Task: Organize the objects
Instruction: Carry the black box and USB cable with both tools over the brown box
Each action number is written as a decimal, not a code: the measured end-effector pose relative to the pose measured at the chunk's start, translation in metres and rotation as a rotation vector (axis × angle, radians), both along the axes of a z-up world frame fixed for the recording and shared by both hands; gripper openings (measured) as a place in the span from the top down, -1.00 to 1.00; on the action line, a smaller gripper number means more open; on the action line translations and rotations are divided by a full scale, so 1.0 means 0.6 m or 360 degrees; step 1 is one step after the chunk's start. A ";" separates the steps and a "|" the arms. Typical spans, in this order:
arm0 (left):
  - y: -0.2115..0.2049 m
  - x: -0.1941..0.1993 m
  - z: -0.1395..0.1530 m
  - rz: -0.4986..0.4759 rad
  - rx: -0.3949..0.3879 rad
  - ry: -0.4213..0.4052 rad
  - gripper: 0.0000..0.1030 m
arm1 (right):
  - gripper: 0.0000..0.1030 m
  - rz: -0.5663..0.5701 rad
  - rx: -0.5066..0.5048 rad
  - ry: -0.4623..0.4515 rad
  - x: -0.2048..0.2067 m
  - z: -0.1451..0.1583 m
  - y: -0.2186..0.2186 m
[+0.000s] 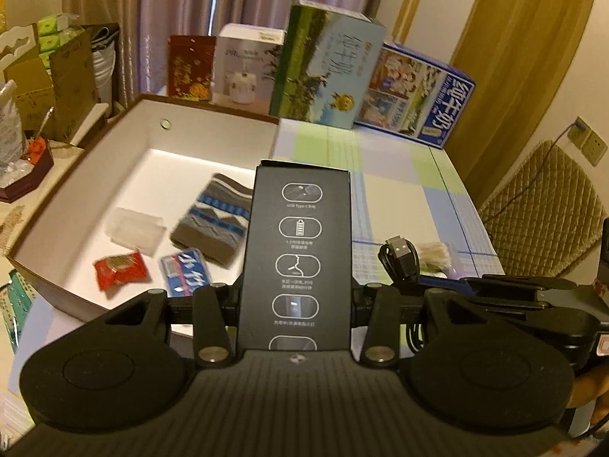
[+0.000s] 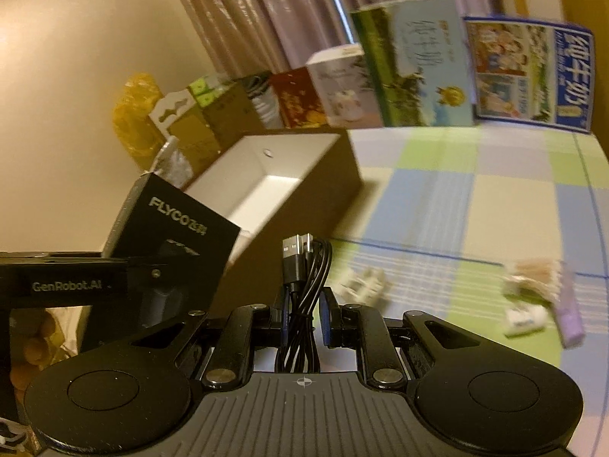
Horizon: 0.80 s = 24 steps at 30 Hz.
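Note:
My left gripper is shut on a tall black box printed with white icons, held up over the near wall of the open white storage box. In that storage box lie a knitted grey-blue pouch, a clear plastic case, a red packet and a blue-white pack. My right gripper is shut on a coiled black USB cable, lifted above the checked tablecloth. The right wrist view shows the same black box at the left, marked FLYCO.
Printed cartons stand along the back edge. Small items lie on the cloth: a white clip-like piece, a bundle of cotton swabs, a white tube and a lilac stick. Cardboard boxes crowd the left; a padded chair stands right.

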<state>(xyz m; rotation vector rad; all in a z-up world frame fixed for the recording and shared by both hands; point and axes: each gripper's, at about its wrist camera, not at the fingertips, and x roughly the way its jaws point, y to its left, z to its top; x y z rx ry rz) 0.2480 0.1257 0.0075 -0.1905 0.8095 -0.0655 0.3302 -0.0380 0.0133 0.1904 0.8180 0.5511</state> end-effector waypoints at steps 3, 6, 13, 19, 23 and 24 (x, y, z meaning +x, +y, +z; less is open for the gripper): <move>0.026 0.003 0.008 0.0024 0.0011 -0.0016 0.25 | 0.75 0.0035 0.0022 -0.0016 0.007 0.009 0.033; 0.055 0.007 0.015 0.0047 0.0022 -0.0033 0.25 | 0.75 0.0065 0.0058 -0.0025 0.018 0.019 0.066; 0.130 0.034 0.024 0.0089 0.0074 -0.0051 0.25 | 0.75 0.0100 0.0136 -0.0023 0.062 0.030 0.144; 0.186 0.076 0.009 0.0099 0.0099 -0.0007 0.25 | 0.75 0.0077 0.0142 0.0018 0.114 0.017 0.204; 0.214 0.110 -0.007 0.0093 0.0111 0.0029 0.25 | 0.75 0.0045 0.0110 0.0050 0.148 0.000 0.235; 0.222 0.121 -0.012 0.0089 0.0114 0.0040 0.25 | 0.75 0.0036 0.0107 0.0062 0.156 -0.005 0.240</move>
